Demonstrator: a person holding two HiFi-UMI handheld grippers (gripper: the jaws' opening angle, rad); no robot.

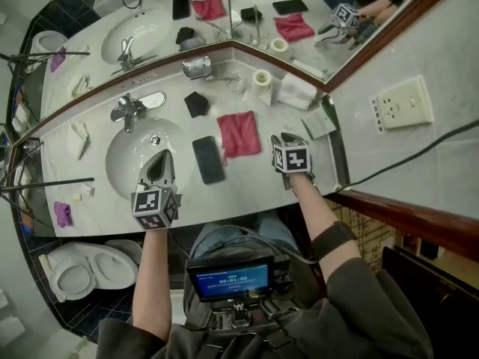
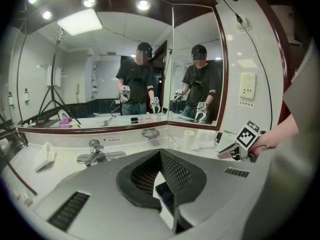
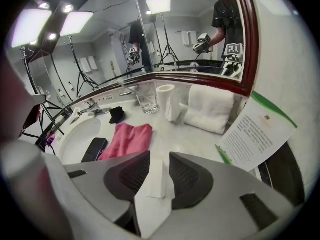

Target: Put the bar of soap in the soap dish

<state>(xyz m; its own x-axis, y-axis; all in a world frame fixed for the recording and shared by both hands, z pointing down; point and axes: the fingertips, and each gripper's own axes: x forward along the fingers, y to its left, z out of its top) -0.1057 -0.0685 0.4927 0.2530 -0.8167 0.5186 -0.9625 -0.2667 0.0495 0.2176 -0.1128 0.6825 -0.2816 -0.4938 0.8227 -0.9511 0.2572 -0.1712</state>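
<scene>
Right now I have the right gripper at centre right, jaws clamped on the white bar of soap, the left gripper over the sink, jaws together, and the soap dish upper centre on the table.

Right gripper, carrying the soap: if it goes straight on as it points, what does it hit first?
Probably bare countertop between the pink cloth and the printed card; depth is unclear.
</scene>
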